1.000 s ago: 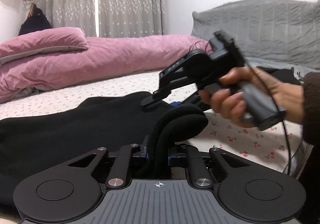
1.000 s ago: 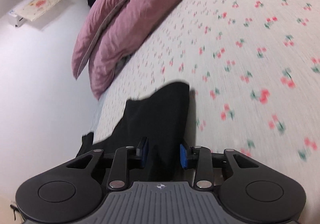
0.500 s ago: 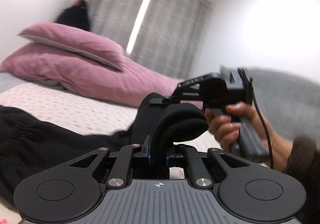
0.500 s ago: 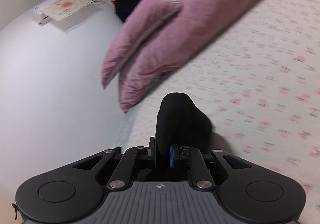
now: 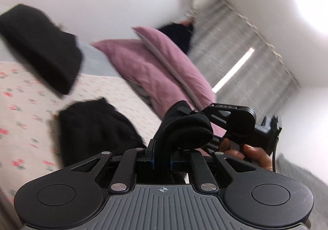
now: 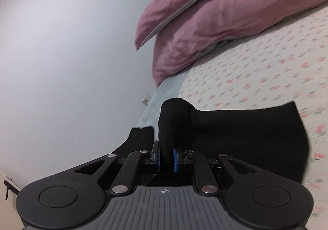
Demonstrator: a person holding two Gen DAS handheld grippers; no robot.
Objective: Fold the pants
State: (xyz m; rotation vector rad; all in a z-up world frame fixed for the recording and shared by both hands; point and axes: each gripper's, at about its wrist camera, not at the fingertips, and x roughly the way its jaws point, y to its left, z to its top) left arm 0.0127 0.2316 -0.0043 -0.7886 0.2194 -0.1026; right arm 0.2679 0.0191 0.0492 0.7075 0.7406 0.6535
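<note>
Both the left gripper (image 5: 162, 160) and right gripper (image 6: 166, 158), clamped on one end of the black pants (image 6: 246, 133), hold it lifted side by side, the remainder trailing down to the bed (image 6: 266, 70) toward its pillow-end edge.

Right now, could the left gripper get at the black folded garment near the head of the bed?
Probably not: the left gripper is shut on the black pants, so it would have to let go first to take the folded garment.

A bed covered by a white cotton sheet printed with small red cherries (image 6: 256, 78) carries everything; a plump mauve velvet pillow (image 6: 221, 14) sits at its head near the white wall, atop a folded mauve duvet (image 5: 147, 68); soft black fleece pants (image 5: 92, 125) lie partly on the sheet; a second dark folded cloth (image 5: 41, 45) rests further off, blurred.
</note>
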